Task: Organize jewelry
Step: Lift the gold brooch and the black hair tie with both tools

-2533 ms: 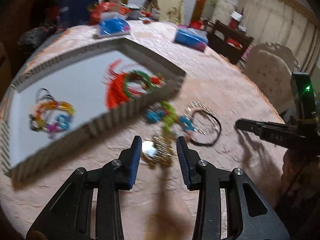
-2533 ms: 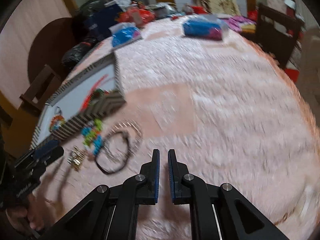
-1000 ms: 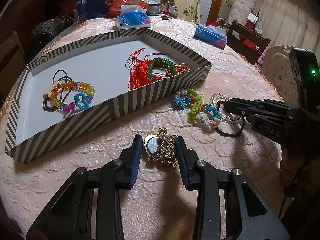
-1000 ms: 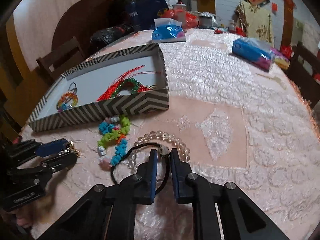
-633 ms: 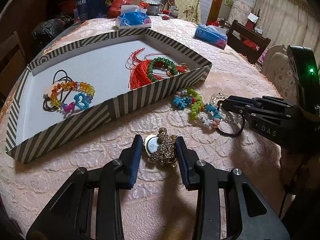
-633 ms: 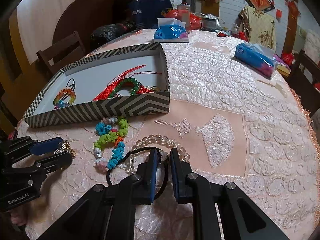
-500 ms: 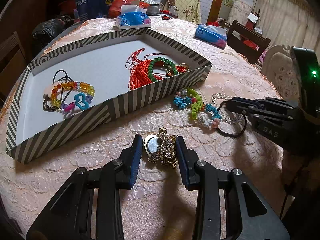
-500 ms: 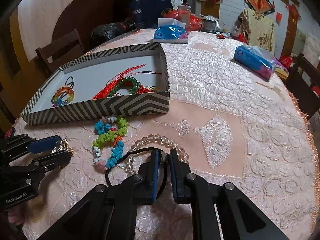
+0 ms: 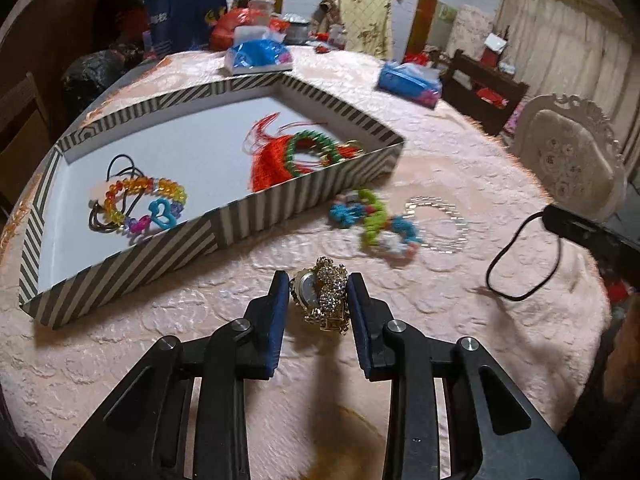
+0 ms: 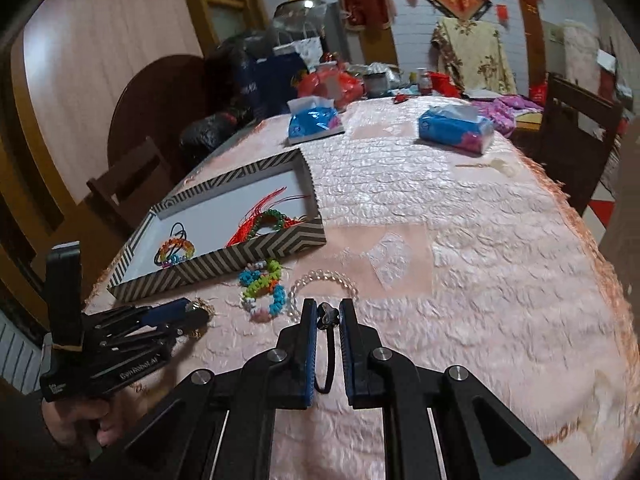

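Two grippers hold jewelry: the left gripper (image 9: 318, 294), jaws closing, pinches a gold watch (image 9: 323, 299) over the tablecloth (image 9: 440, 160); the right gripper (image 10: 328, 318) clamps a black cord (image 9: 520, 264), its loop hanging down, clasp blurred.

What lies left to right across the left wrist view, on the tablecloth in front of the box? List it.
Gold watch → colourful bead bracelet → clear bead bracelet → black cord, hanging from the right gripper.
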### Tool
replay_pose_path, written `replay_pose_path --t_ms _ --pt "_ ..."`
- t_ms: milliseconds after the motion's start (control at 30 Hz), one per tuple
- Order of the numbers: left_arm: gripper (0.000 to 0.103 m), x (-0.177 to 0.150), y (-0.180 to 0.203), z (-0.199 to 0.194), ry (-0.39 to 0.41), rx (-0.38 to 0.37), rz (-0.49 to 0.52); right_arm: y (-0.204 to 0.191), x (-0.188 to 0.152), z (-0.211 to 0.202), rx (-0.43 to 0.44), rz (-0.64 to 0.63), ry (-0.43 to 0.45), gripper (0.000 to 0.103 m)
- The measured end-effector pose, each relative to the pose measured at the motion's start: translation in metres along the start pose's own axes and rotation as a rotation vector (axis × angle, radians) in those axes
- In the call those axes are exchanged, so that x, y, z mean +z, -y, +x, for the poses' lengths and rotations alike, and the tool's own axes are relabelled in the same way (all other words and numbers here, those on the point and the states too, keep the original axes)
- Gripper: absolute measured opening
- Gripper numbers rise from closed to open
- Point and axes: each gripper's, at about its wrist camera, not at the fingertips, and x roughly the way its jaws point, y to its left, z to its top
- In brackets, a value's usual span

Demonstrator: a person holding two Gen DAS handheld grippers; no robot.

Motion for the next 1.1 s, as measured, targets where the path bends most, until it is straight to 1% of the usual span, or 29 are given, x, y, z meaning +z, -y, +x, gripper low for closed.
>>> replay_pose_path --t_ms 67,200,333,500,767,933,1100 --pt "0.028 0.0 0.003 -0.009 0.02 -0.014 0.006 0.001 -0.003 -0.003 -0.015 0.012 0.01 0.01" --pt "0.028 0.001 0.01 -0.028 0.054 -0.038 0.005 -0.002 -0.003 -0.008 0.001 0.013 0.036 0.01" --pt "0.028 0.002 0.019 -0.036 0.063 -0.043 0.022 -0.008 -0.004 -0.012 0.017 -0.003 0.055 0.01" --pt "0.028 0.0 0.028 -0.033 0.04 -0.017 0.032 -0.008 -0.007 -0.011 0.022 -0.007 0.046 0.01" --pt "0.028 -0.003 0.037 -0.034 -0.014 0.03 0.02 -0.012 -0.009 -0.018 -0.003 0.009 0.038 0.01" --pt "0.028 -0.003 0.033 -0.033 -0.024 0.046 0.003 -0.023 -0.012 -0.013 0.0 -0.043 0.029 0.01" --pt "0.028 -0.002 0.026 -0.03 -0.025 0.041 -0.01 -0.016 -0.012 -0.008 -0.017 -0.021 0.019 0.01"
